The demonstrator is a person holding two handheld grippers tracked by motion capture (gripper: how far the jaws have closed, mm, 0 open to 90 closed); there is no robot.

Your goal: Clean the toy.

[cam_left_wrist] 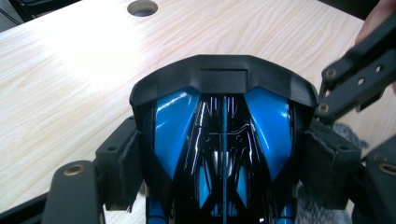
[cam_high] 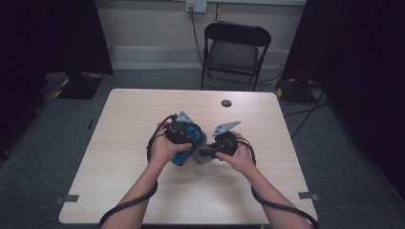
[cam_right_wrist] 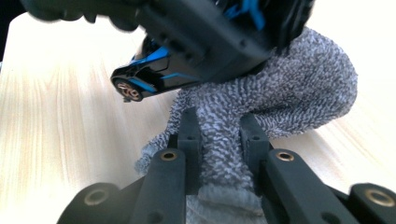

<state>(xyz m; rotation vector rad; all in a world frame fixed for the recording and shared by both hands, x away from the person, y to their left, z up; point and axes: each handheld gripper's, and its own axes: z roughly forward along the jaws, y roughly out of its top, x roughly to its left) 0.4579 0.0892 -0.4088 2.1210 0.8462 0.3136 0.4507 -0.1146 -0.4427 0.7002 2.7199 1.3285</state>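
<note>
A pale wood-grain table (cam_high: 124, 143) stands on grey carpet, with a round cable hole (cam_high: 226, 103) near its far edge; behind it a black folding chair (cam_high: 235, 50) faces the table against a light wall, dark curtains hang at both sides, and cables trail across the floor; no bowl, box or other vessel stands on the tabletop. Near the table's middle the left gripper (cam_high: 184, 136) clamps a glossy blue-and-black toy car (cam_left_wrist: 223, 140) between its pads, jaws wide and pressed against the car's flanks, the car raised above the wood; just to its right the right gripper (cam_right_wrist: 219, 140) has its jaws drawn narrow, pinching a fold of a grey terry cloth (cam_right_wrist: 289, 88); the cloth bunches directly beneath the car and appears to touch its underside, its lower edge lying on the table.
</note>
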